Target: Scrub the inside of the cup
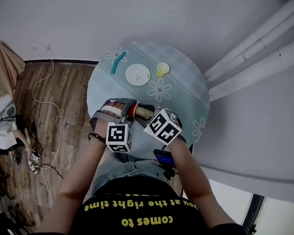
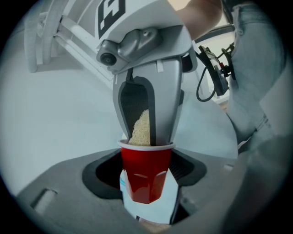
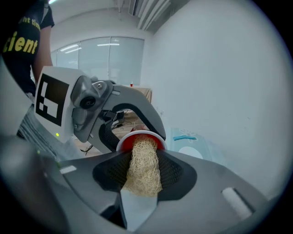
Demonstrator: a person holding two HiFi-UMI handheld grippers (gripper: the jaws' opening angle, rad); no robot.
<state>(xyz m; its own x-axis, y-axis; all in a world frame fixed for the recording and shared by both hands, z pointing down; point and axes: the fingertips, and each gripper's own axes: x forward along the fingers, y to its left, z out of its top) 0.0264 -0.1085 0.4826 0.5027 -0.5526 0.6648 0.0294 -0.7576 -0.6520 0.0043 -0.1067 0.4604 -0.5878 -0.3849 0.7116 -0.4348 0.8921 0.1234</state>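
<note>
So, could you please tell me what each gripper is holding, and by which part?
The left gripper clamps the red cup by its side walls. The right gripper holds the fibrous scrubber by its near end, the far end inside the cup.

The red cup (image 2: 145, 176), white-rimmed, is held tipped sideways above the table's (image 1: 184, 73) near edge; a tan fibrous loofah (image 3: 143, 169) fills its mouth

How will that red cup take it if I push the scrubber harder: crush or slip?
The red cup looks thin-walled and faceted, so it will probably flex or buckle if the left gripper squeezes harder. Its smooth, tapered sides may let it slip along the pads. The fibrous scrubber looks springy, so it should give first.
</note>
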